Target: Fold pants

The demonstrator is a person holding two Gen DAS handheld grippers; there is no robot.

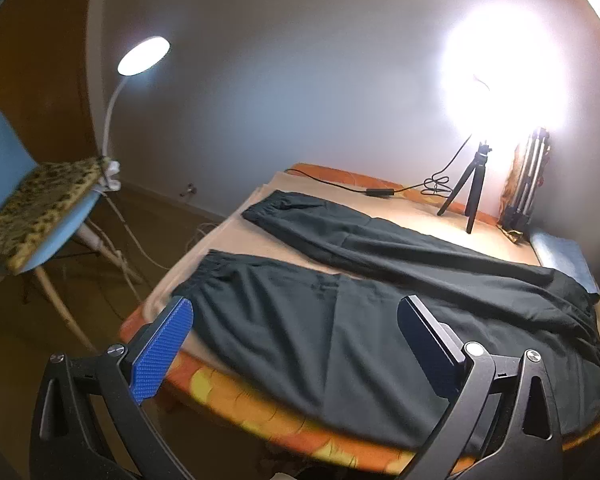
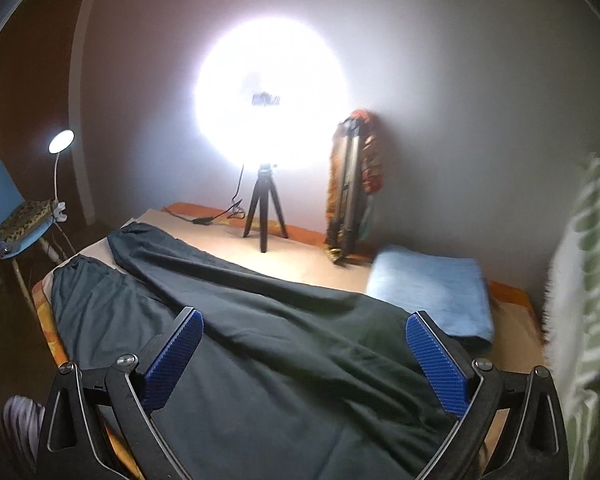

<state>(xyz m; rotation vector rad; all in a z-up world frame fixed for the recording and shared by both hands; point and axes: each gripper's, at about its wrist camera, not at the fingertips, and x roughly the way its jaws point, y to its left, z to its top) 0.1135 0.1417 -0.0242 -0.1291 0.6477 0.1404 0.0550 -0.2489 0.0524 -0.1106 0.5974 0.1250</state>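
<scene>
Black pants (image 1: 340, 304) lie spread flat on a beige-topped table (image 1: 260, 208), both legs pointing far left with a gap between them, waist at the right. They also show in the right wrist view (image 2: 260, 320). My left gripper (image 1: 296, 332) is open and empty, hovering over the near leg by the table's front edge. My right gripper (image 2: 304, 344) is open and empty, above the waist end of the pants.
A ring light on a small black tripod (image 2: 264, 216) stands at the back with its cable (image 1: 380, 191). A folded tripod (image 2: 350, 184) leans on the wall. A folded blue towel (image 2: 432, 288) lies at right. A blue chair (image 1: 24, 208) with a lamp (image 1: 144, 56) stands left.
</scene>
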